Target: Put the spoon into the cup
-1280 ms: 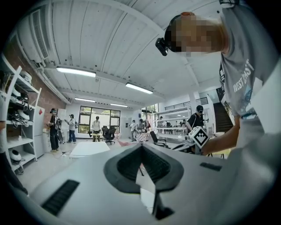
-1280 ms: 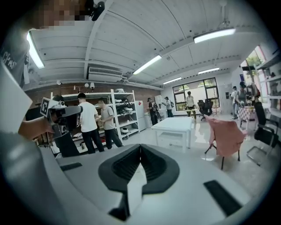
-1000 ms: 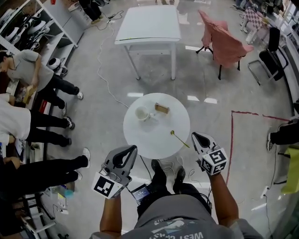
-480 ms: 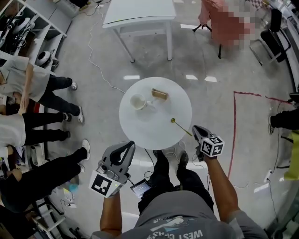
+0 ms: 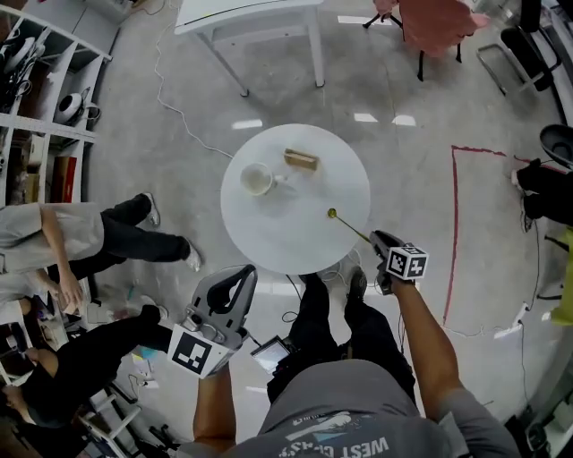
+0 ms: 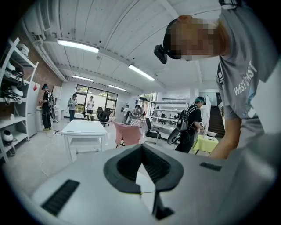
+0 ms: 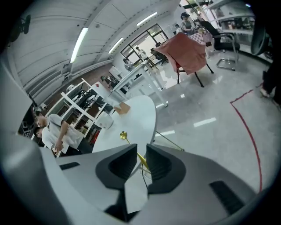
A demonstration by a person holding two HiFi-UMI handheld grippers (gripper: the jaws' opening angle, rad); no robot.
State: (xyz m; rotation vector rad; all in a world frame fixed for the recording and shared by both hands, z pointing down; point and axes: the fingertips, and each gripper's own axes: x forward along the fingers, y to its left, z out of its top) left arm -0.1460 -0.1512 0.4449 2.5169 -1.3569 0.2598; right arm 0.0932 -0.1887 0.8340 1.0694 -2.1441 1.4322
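A round white table (image 5: 295,234) holds a white cup (image 5: 258,179) at its left and a gold spoon (image 5: 343,223) near its right edge. The spoon's handle points at my right gripper (image 5: 377,238), which sits at the table's rim. In the right gripper view the spoon (image 7: 124,136) lies on the table (image 7: 140,114) with its handle running between the jaws of my right gripper (image 7: 141,151). These jaws have just been opening and do not press on the handle. The cup (image 7: 104,121) stands farther along the table. My left gripper (image 5: 243,273) hangs shut and empty below the table's near edge.
A small brown block (image 5: 301,159) lies beside the cup. People (image 5: 98,237) stand at the left by shelves (image 5: 36,80). A white rectangular table (image 5: 242,11) and a pink-draped chair (image 5: 439,18) stand beyond. A red tape line (image 5: 455,224) marks the floor at right.
My right gripper has dropped and rolled, coming to the spoon's handle at the table's edge, and its jaws have parted. The left gripper has sunk a little. People at left have shifted.
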